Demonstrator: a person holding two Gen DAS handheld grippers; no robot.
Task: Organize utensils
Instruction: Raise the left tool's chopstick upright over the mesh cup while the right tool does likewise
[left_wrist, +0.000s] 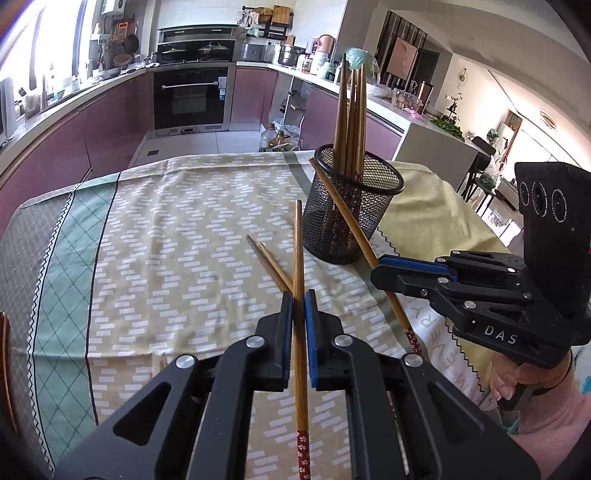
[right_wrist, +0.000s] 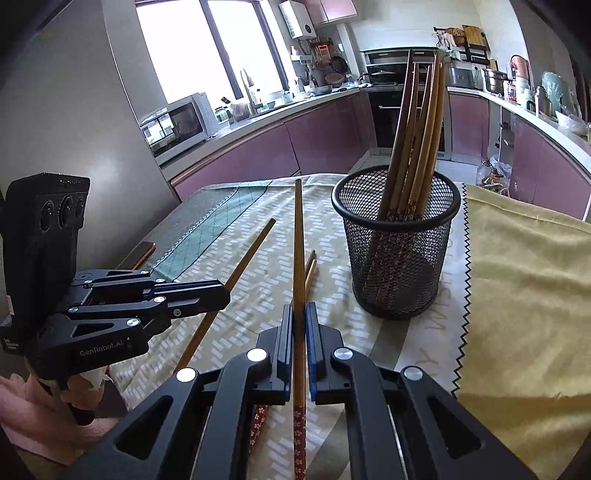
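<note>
A black mesh cup stands on the table and holds several wooden chopsticks; it also shows in the right wrist view. My left gripper is shut on one chopstick, lifted above the cloth. My right gripper is shut on another chopstick, which points forward left of the cup. Two loose chopsticks lie on the cloth under the left gripper. The right gripper shows in the left wrist view, beside the cup. The left gripper shows in the right wrist view.
The table carries a patterned yellow and green cloth and a plain yellow cloth at the right. Kitchen counters and an oven stand beyond the far table edge. A dark edge of something lies at the table's left side.
</note>
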